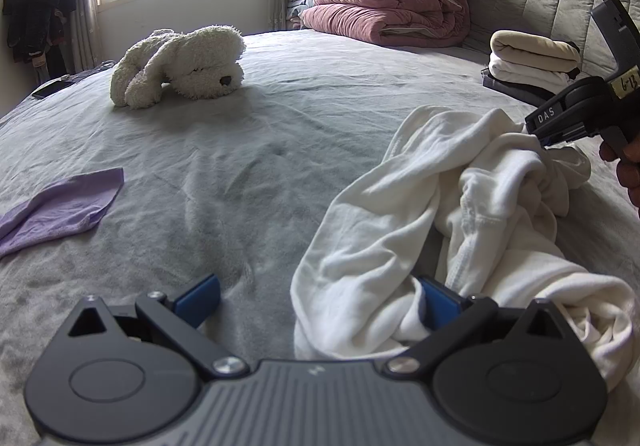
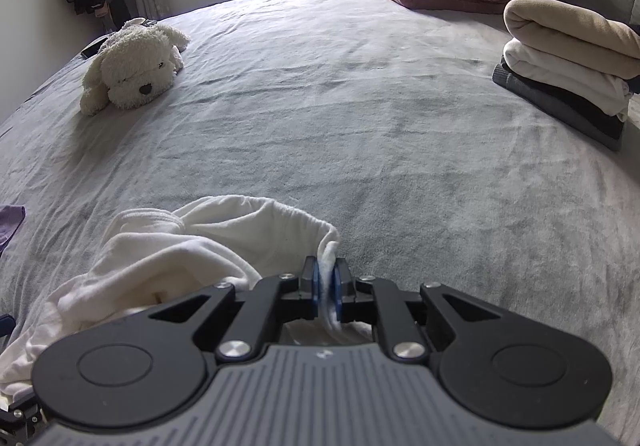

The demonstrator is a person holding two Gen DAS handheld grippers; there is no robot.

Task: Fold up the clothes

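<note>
Right tool (image 2: 327, 286) pinches the white garment's (image 2: 180, 258) edge (crumpled on the bed (image 2: 360, 106)); left tool (image 1: 316, 300) gapes wide.

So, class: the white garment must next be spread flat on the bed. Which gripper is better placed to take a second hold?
Left. The left gripper is open with the white garment against it; the right gripper already clamps an edge.
</note>
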